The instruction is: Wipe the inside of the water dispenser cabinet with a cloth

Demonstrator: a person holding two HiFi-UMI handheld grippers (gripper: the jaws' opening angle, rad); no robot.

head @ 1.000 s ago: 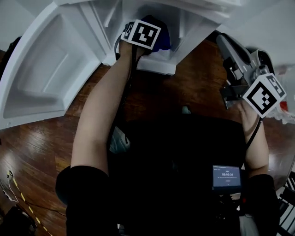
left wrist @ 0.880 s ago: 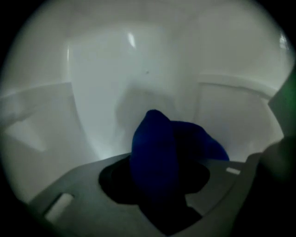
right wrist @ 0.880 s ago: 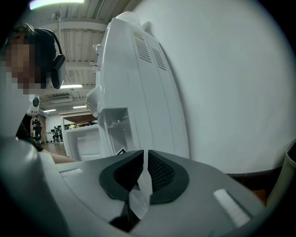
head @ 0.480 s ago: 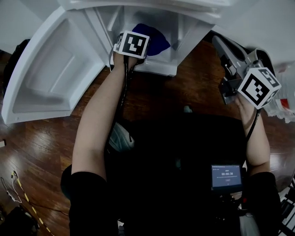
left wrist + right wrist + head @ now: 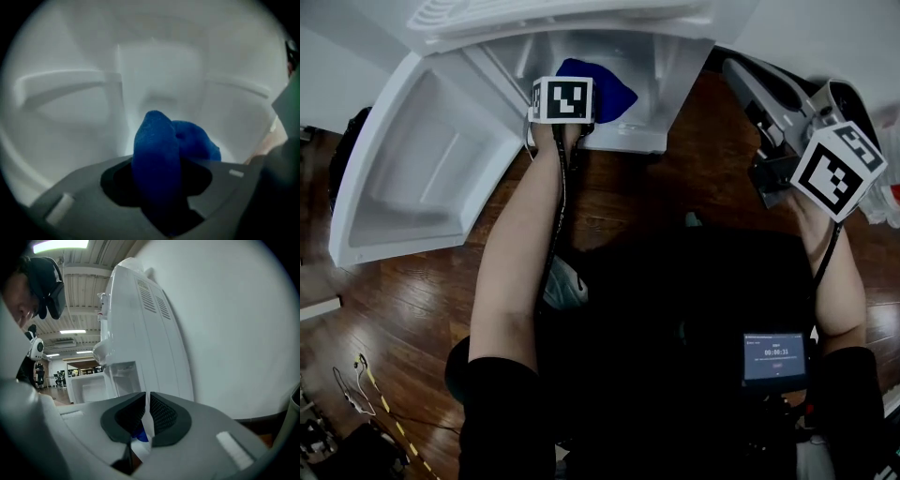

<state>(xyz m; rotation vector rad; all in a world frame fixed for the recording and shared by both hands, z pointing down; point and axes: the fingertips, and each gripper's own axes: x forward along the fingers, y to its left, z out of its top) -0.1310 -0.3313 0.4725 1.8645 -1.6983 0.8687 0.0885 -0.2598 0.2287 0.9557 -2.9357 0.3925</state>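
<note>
**Progress.** The wipe looks under way. Your cloth is already inside the cabinet, but nothing shows which walls are done, and no dirt is visible, so treat the back, the sides and the floor as remaining.

**Count, left to right:**
- Door [image 5: 422, 178], one. It is swung open at the upper left of the head view, inner face up.
- Left gripper [image 5: 158, 194], one. It reaches into the cabinet at top centre, and its fingers are part closed, pinching the cloth.
- Cloth [image 5: 155, 145], one, blue. It is bunched between your left jaws and bulges past them toward the white back wall. In the head view it sits just beyond the marker cube, inside the opening.
- Cabinet [image 5: 677, 66], one, white, at top centre. Its inside has moulded ledges on both sides.
- Right gripper [image 5: 148, 420], one. It is held well apart at the upper right, outside the cabinet. Its fingers are pressed together on a thin white slip [image 5: 149, 425] with some blue below it; you cannot tell what the slip is.
- Screen [image 5: 776, 356], one, at the lower right.
</note>
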